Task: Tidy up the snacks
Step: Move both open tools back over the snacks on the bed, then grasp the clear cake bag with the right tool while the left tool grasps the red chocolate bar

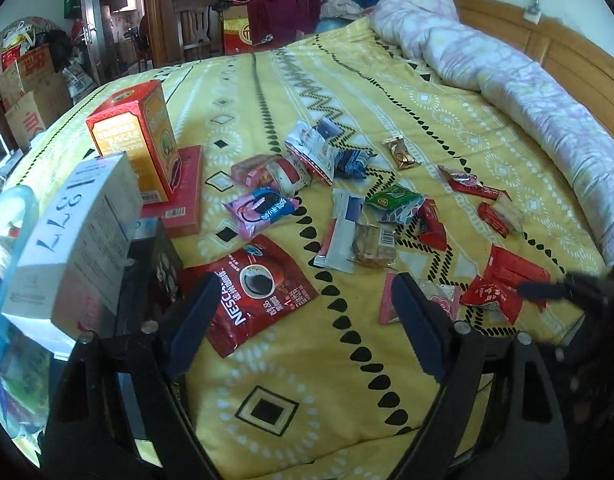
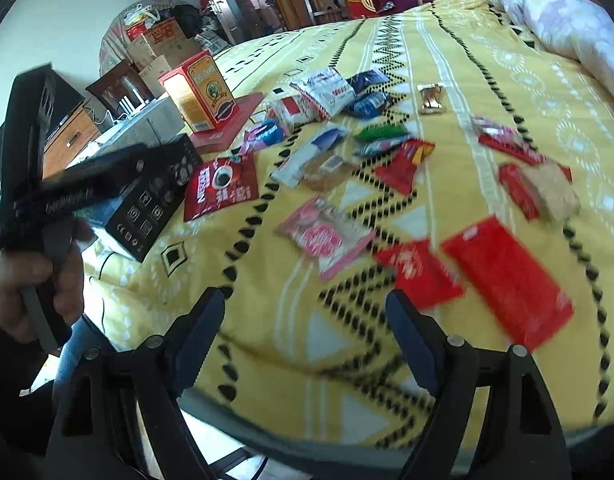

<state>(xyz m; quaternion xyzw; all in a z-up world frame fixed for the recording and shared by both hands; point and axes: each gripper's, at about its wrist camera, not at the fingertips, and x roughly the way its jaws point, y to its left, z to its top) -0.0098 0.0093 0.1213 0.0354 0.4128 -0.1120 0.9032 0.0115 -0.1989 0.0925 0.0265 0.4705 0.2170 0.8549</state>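
Note:
Several snack packets lie scattered on a yellow patterned bedspread (image 1: 307,392). A red Nescafe pouch (image 1: 253,288) lies just ahead of my left gripper (image 1: 303,296), which is open and empty above the bed. My right gripper (image 2: 307,312) is open and empty; a pink packet (image 2: 327,236) and red packets (image 2: 507,276) lie just beyond it. A pink Oreo packet (image 1: 261,208), a green packet (image 1: 393,200) and a gold candy (image 1: 401,154) lie farther out. The left gripper with the hand holding it (image 2: 39,200) shows in the right wrist view.
An upright orange-red box (image 1: 137,136) stands on a flat red box (image 1: 181,196) at the left. A white box (image 1: 75,240) and a black box (image 2: 151,200) sit at the left bed edge. A rolled lilac quilt (image 1: 507,76) lies along the wooden headboard.

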